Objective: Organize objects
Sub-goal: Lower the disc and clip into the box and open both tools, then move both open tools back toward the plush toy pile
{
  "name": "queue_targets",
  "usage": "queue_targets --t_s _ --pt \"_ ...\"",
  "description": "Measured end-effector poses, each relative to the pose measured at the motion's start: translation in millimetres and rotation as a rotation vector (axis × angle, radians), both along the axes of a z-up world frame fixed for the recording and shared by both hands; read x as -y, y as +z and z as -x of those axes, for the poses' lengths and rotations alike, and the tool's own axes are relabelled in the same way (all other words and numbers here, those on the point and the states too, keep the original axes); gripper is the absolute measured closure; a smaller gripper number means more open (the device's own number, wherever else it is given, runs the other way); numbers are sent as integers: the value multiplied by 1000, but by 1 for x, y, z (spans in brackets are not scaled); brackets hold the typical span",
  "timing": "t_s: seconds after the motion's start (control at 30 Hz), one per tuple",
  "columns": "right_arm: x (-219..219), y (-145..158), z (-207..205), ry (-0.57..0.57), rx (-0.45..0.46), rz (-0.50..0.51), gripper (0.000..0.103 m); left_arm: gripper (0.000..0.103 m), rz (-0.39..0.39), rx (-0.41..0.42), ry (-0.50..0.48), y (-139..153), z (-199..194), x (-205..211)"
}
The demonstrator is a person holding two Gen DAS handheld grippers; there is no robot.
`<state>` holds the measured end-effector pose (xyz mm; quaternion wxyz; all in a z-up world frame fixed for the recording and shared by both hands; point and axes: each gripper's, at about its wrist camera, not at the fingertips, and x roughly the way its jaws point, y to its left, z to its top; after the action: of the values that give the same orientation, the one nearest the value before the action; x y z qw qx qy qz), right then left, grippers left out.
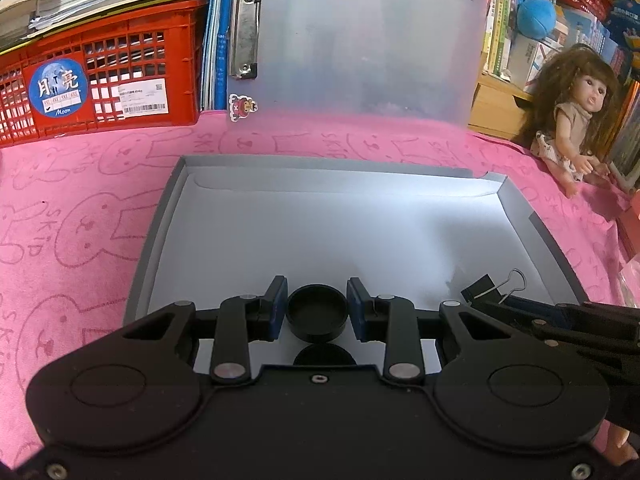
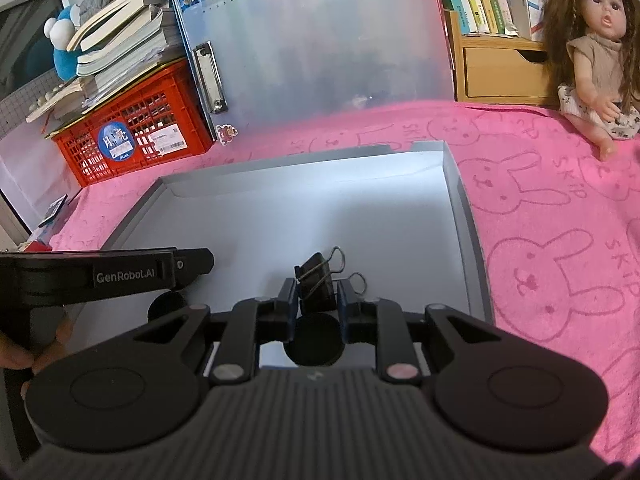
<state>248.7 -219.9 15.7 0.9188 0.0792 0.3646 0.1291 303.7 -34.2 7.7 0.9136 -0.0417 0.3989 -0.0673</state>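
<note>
A shallow grey tray lies on the pink cloth; it also shows in the right wrist view. My left gripper is shut on a round black cap and holds it over the tray's near part. My right gripper is shut on a black binder clip with wire handles, over the tray. In the left wrist view the binder clip shows at the right, held by the right gripper's fingers. The left gripper's body shows at the left of the right wrist view.
A translucent clipboard case stands behind the tray. A red crate with books on top stands at the back left. A doll sits at the right on the cloth, with a wooden drawer and books behind.
</note>
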Motion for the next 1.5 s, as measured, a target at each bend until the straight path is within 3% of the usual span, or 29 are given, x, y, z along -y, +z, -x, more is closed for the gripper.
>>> queue_targets --t_s 0.13,0.17,0.2,0.27,0.4,0.87,1.5 --pt "-1 0 1 4 3 7 75 72 0 1 -1 0 0 0" --pt "-1 1 1 4 3 4 72 72 1 2 1 0 1 0" --pt "-1 1 1 3 3 -1 59 72 1 3 5 0 1 0" --pt "1 2 2 -1 4 -9 55 73 0 9 3 2 4 0" --pt "2 7 5 -6 13 6 48 59 -25 33 -2 9 9 0" --pt "12 39 41 -1 100 14 41 48 -4 100 -2 45 44 -7" --pt "-3 55 127 94 227 116 30 38 1 235 -64 68 151 -20"
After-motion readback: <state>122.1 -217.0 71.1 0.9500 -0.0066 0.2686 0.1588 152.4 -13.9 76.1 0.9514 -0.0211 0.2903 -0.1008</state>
